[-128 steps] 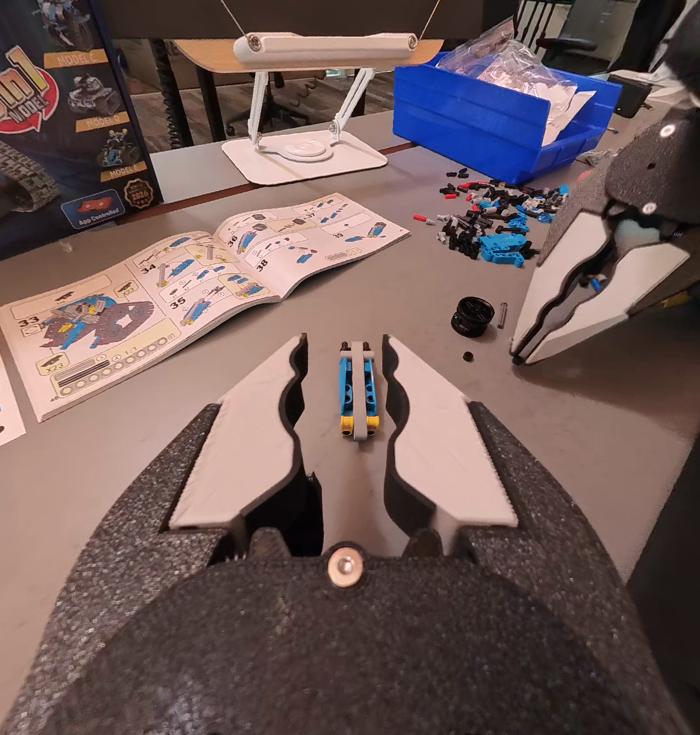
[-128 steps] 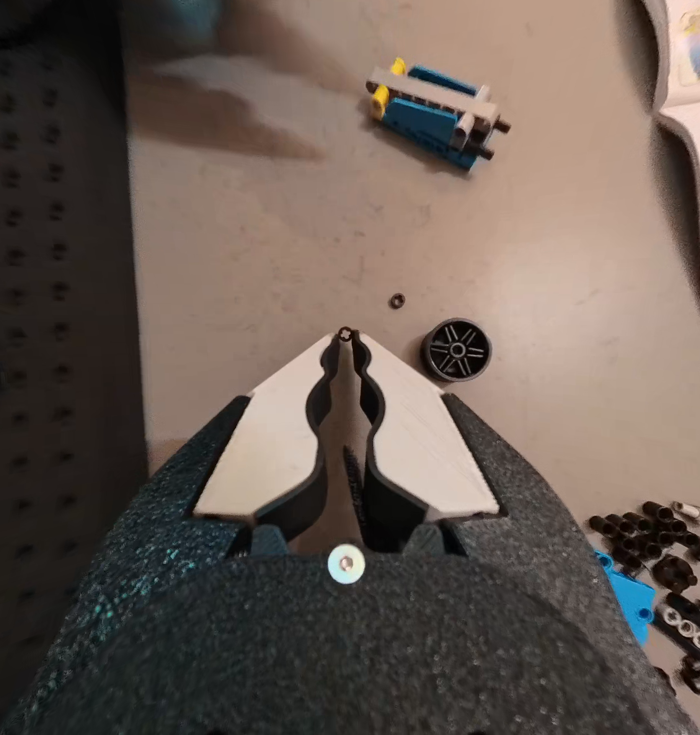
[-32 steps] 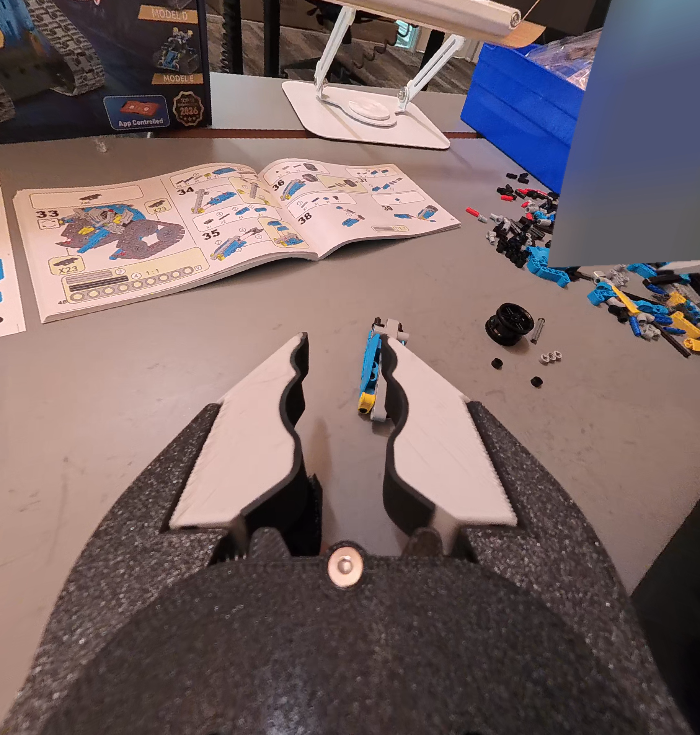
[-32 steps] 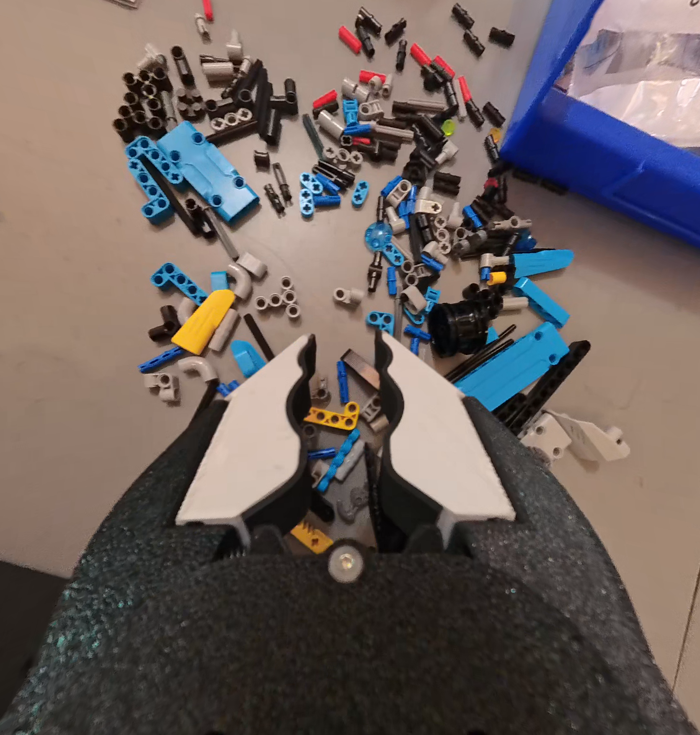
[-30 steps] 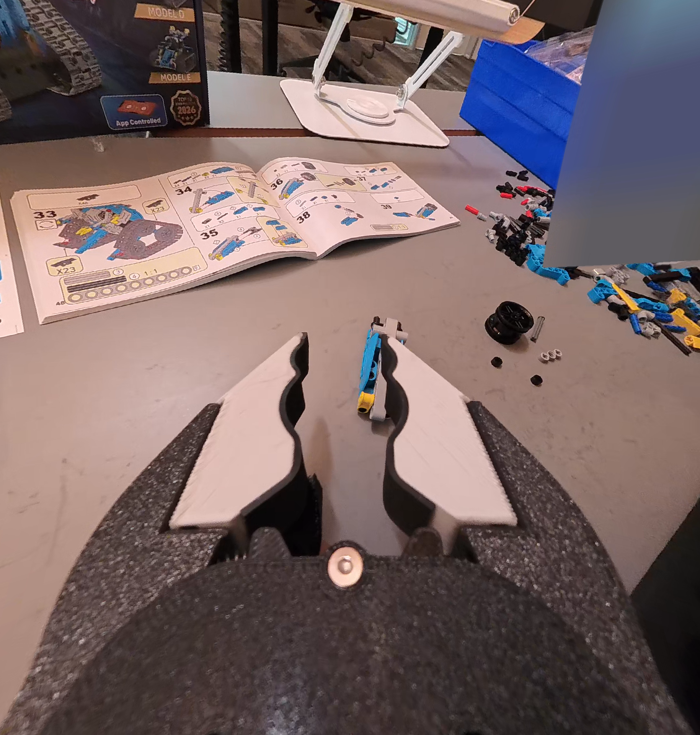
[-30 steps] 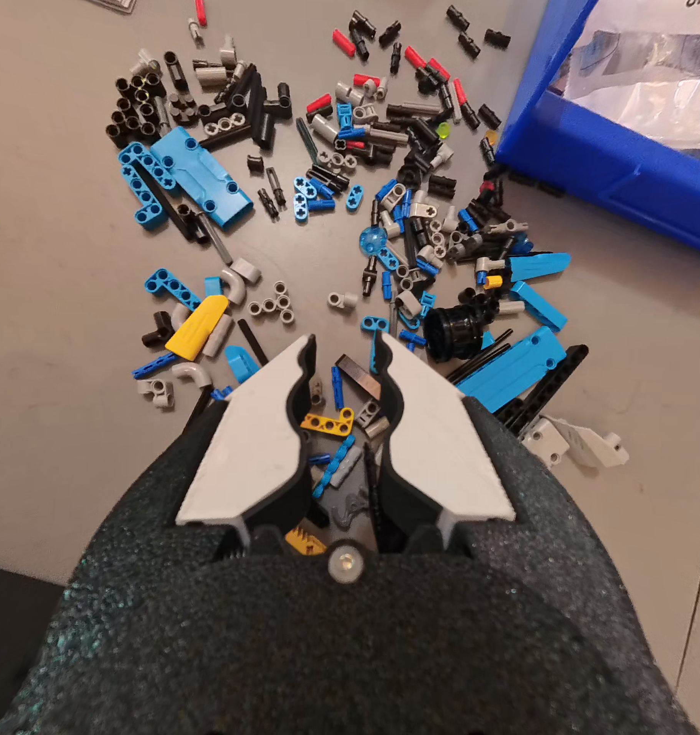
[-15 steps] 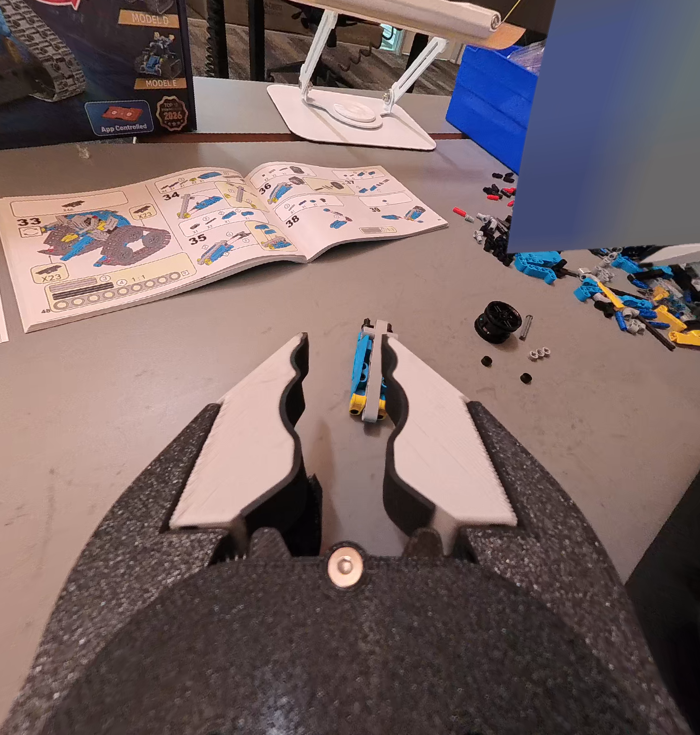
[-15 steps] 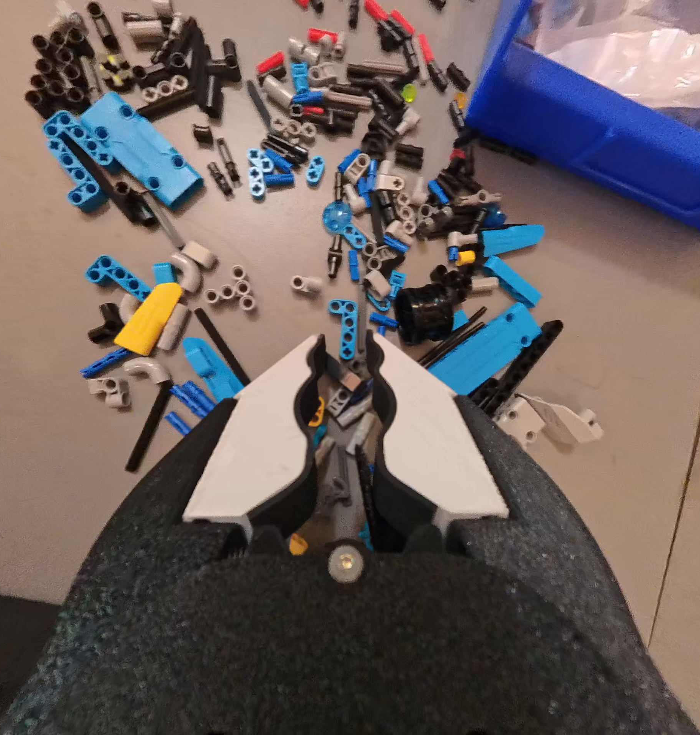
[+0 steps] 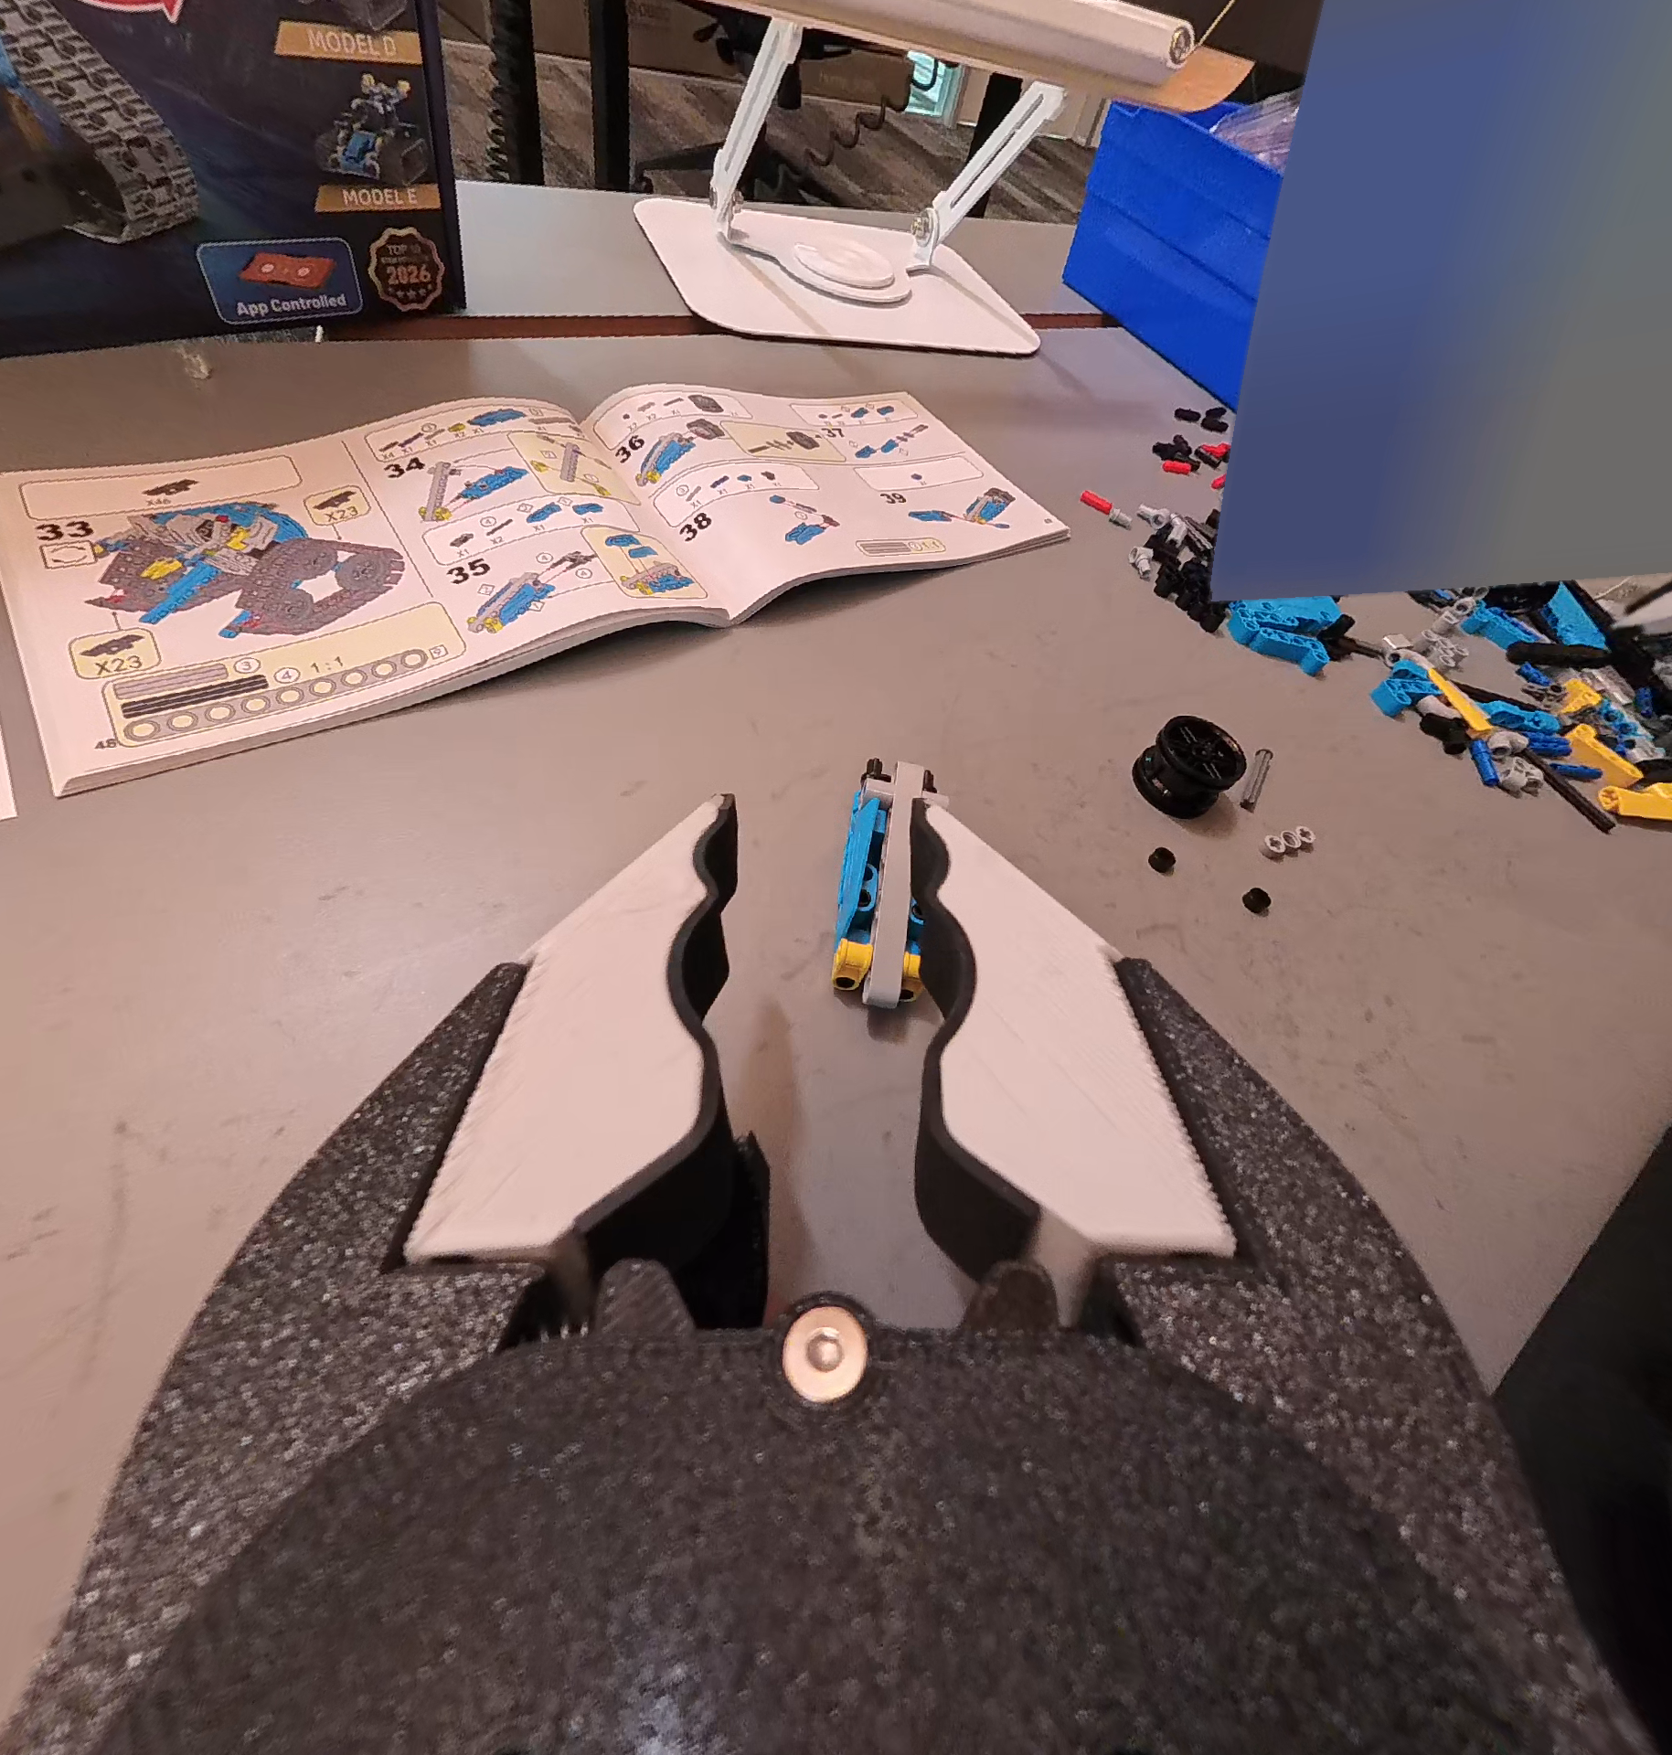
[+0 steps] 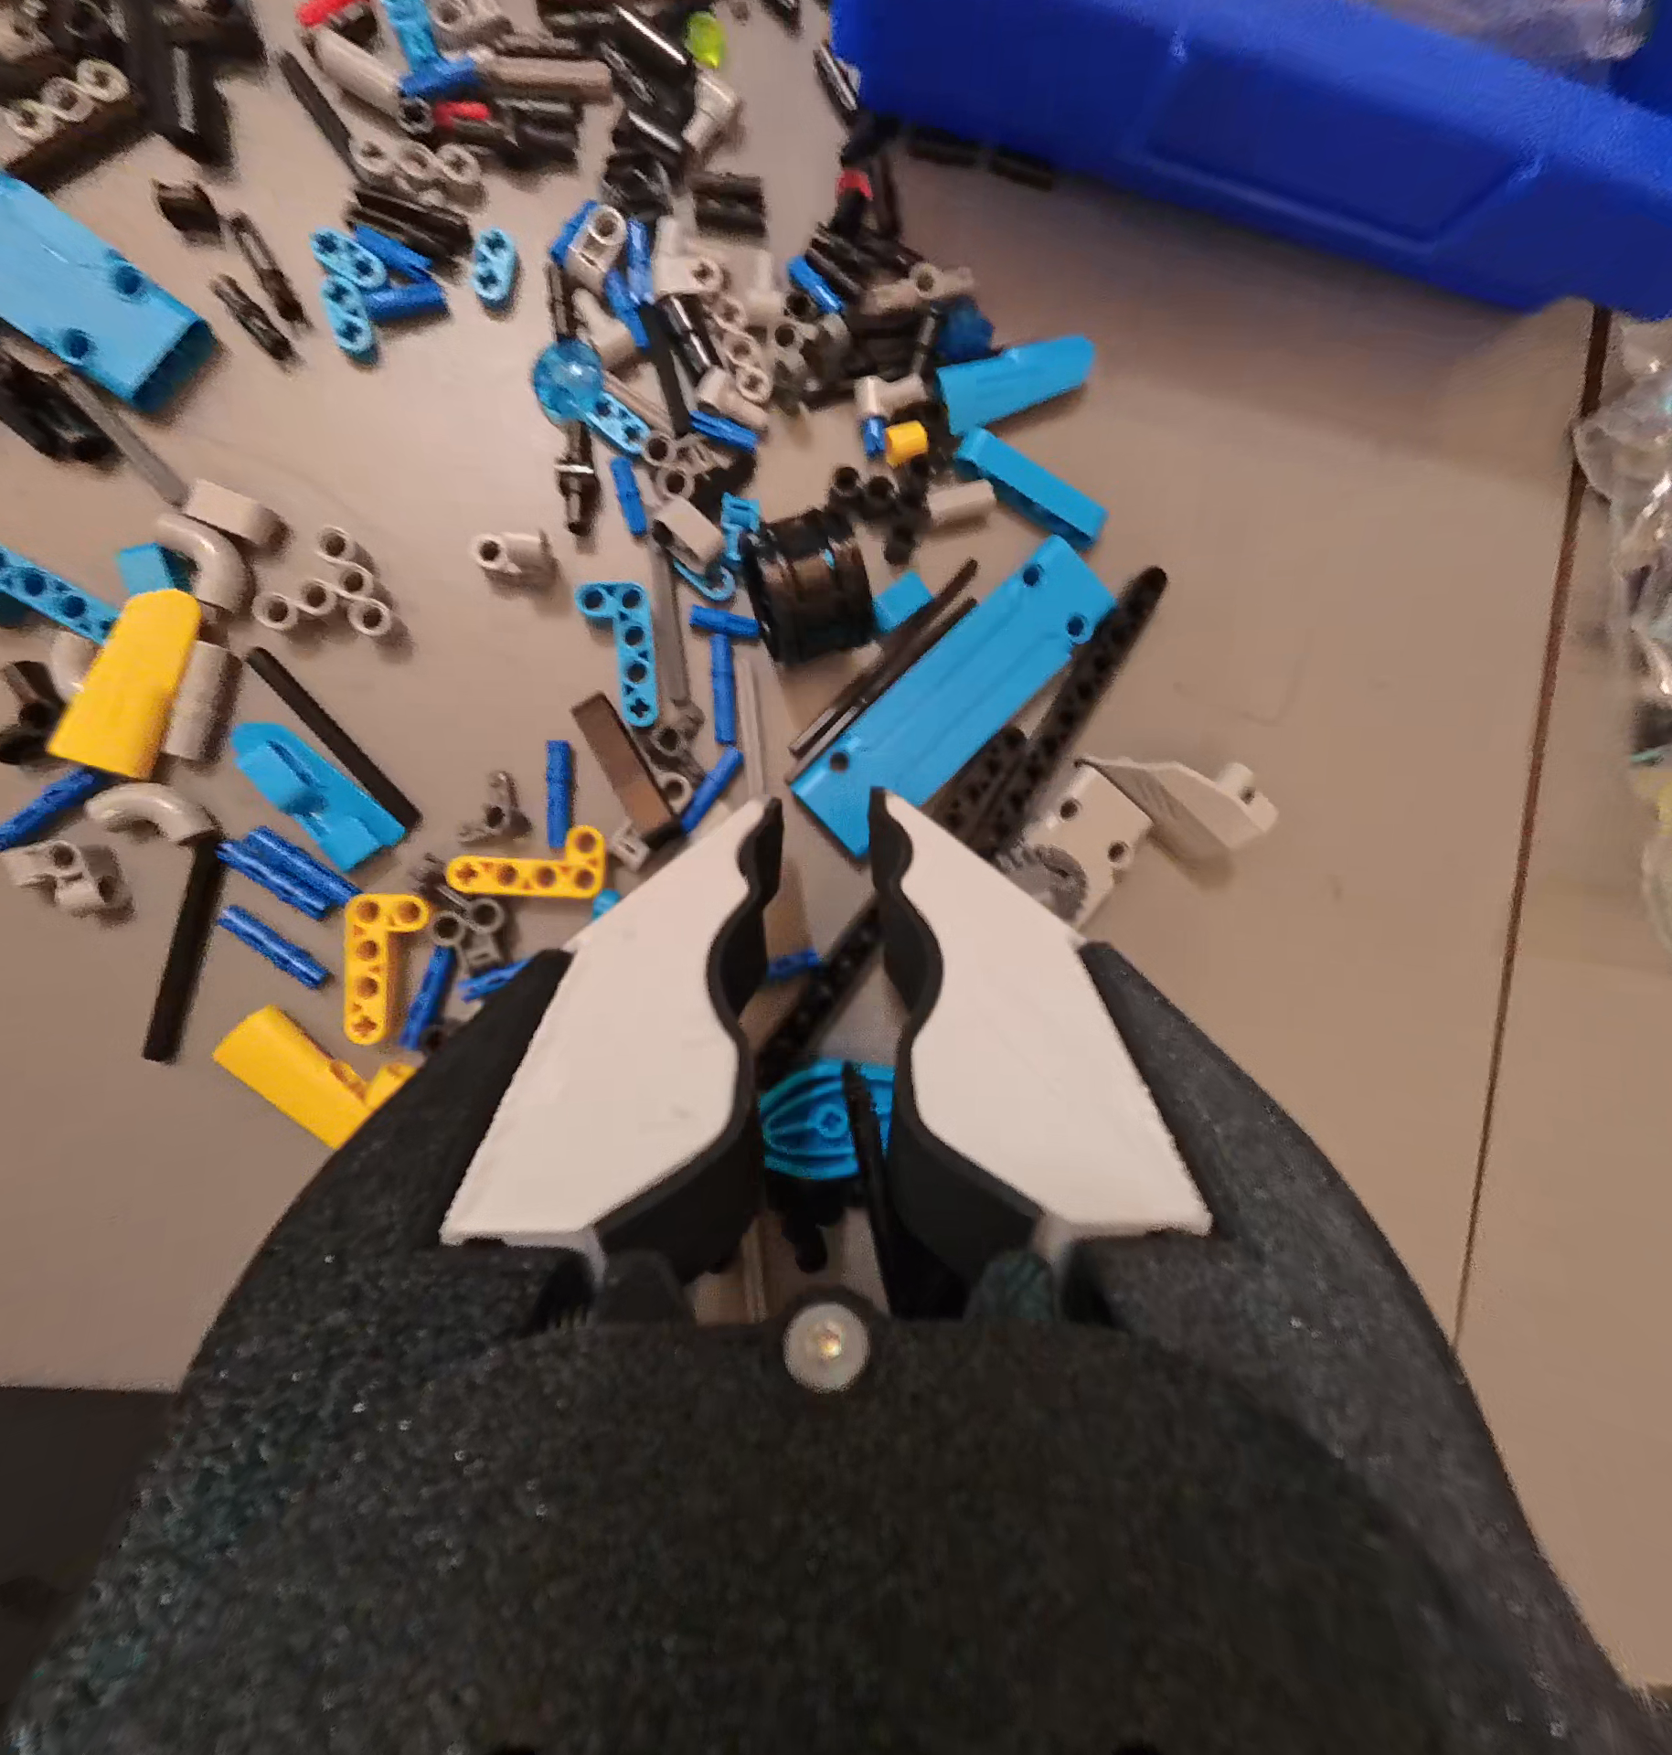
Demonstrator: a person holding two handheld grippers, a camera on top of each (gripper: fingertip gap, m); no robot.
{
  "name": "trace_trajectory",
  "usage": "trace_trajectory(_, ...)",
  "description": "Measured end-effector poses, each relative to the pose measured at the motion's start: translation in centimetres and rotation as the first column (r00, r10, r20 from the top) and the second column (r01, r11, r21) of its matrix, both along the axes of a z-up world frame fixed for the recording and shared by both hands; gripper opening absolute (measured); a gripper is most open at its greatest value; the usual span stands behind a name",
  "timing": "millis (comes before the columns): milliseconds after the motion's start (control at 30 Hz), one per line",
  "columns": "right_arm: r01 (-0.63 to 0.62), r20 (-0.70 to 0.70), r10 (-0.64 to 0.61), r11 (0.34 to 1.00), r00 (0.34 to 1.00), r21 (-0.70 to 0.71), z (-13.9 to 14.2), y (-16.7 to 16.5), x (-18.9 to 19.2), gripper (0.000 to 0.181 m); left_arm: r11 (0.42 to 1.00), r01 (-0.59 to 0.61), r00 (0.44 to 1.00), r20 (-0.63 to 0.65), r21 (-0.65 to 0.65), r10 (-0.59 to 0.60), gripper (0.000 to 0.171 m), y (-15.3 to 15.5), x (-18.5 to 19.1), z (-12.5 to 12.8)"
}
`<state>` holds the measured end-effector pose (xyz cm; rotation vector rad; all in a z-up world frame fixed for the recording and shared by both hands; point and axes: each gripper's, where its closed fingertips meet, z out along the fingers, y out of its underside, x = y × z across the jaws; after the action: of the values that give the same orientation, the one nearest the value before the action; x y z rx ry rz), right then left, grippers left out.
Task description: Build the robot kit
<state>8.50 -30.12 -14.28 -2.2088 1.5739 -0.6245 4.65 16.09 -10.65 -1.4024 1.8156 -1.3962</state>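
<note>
Left gripper (image 9: 827,807) is sitting low on the table (image 9: 338,950), jaws wide, a small blue-grey assembly (image 9: 877,883) lying against its right finger. Right gripper (image 10: 824,817) is hovering over the parts pile (image 10: 642,494) near the blue bin (image 10: 1288,133), jaws narrowly parted, gripping nothing, tips just beside a long blue panel (image 10: 955,693).

We see a grey bench (image 9: 490,912) carrying an open instruction booklet (image 9: 490,551), a white stand (image 9: 841,275), a blue bin (image 10: 1288,123), a small blue, grey and yellow assembly (image 9: 881,893), a black wheel (image 9: 1188,764) and a scatter of loose building pieces (image 10: 623,427).
</note>
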Motion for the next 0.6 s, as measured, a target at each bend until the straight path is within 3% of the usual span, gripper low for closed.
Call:
trace_trajectory(233,0.119,0.002,-0.12,0.984,0.993,-0.132,0.4,-4.7,-0.2,0.017,1.0,-0.002,1.0,-0.001,0.001,0.002,0.036,0.0,0.0,0.0)
trace_trajectory(600,0.176,0.036,-0.172,0.957,0.984,-0.231,2.1,-7.8,0.1,0.018,1.0,-0.003,1.0,-0.004,-0.004,0.003,0.036,0.0,0.0,0.0)
